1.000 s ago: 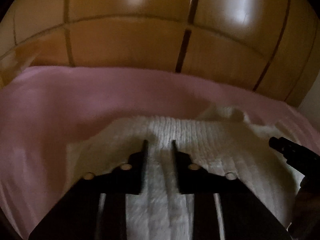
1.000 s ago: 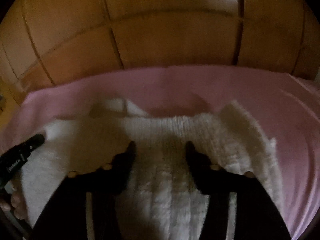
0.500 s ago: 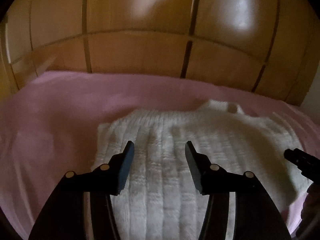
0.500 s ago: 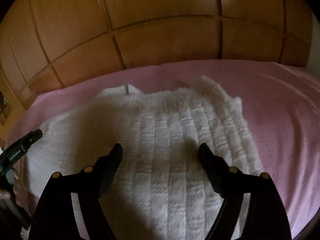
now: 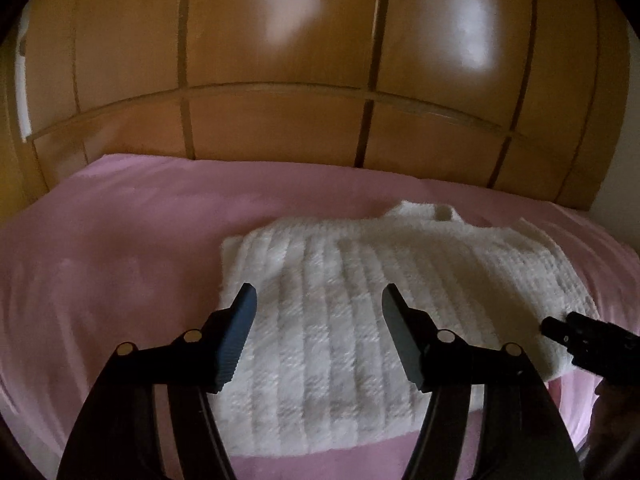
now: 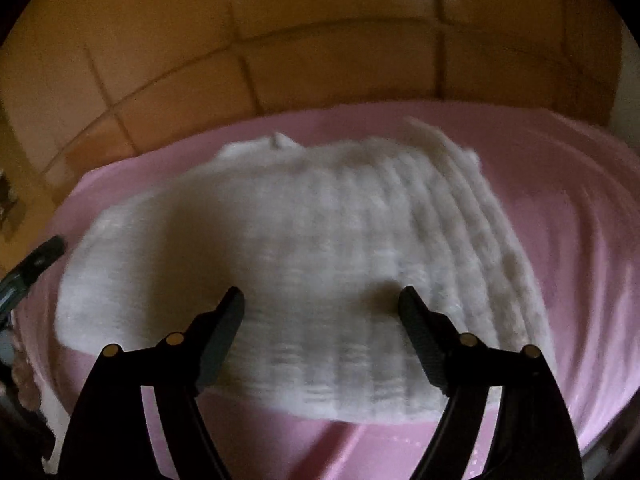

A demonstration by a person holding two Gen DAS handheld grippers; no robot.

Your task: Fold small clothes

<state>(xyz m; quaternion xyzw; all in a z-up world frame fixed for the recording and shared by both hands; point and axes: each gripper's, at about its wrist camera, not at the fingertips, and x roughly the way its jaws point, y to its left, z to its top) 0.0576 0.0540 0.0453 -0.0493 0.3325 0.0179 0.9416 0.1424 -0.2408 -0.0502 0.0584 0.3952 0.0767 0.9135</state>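
white knit sweater (image 5: 360, 304) lying flat on the pink bed (image 5: 120, 240), soft, light, likely floppy. left gripper (image 5: 316, 312) and right gripper (image 6: 320, 308) just opened, fingers apart, empty above it. best pinched at a side edge or hem.

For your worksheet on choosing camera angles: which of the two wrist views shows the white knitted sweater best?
The left wrist view: the white knitted sweater is sharp there, ribs and collar clear. The right wrist view shows the whole sweater on the pink sheet, but blurred.

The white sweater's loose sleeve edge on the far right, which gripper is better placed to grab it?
Probably the right gripper: open, empty, it hangs nearer the white sweater's layered right edge. The left gripper sits toward the opposite side.
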